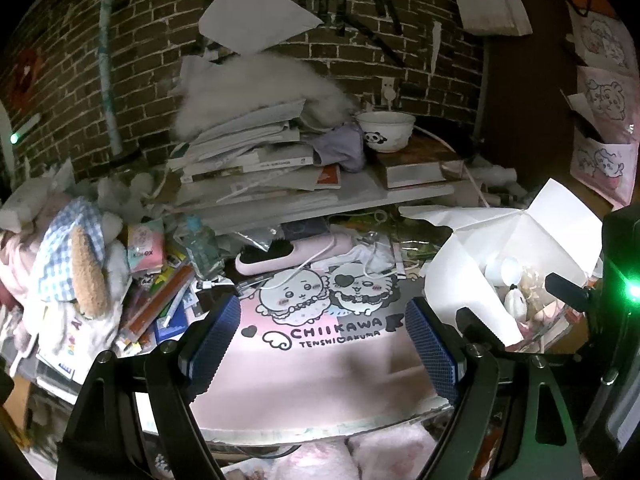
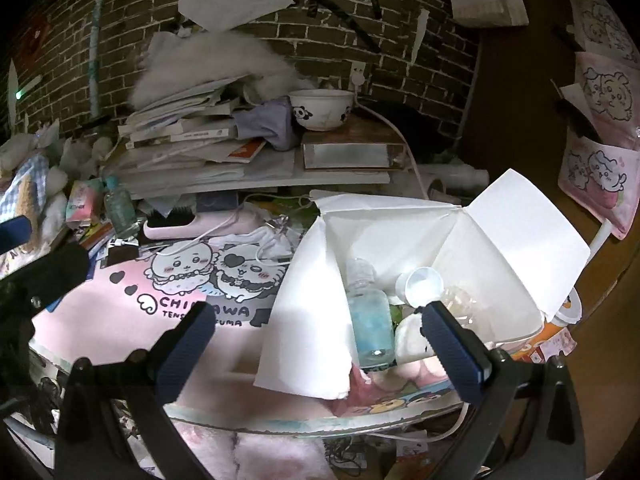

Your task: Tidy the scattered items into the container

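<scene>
Box (image 2: 500, 232) (white, flaps up) sits right of the mat; right gripper (image 2: 320, 344), jaws spread and empty, is nearer than the likewise spread left gripper (image 1: 324, 344).

Both views are dimly lit, with the brick wall (image 1: 168, 40) and the upper corners lost in near darkness. The strongest brightness falls on the white box (image 2: 516, 236), whose inner flaps are washed out by glare; a small white cup (image 2: 422, 282) inside it is blown out too. A green indicator light (image 1: 634, 291) flares at the right edge of the left view. Strong barrel distortion bends straight lines toward black rounded corners. The pink mat (image 1: 320, 360) is smeared by soft blur nearest the lens.
</scene>
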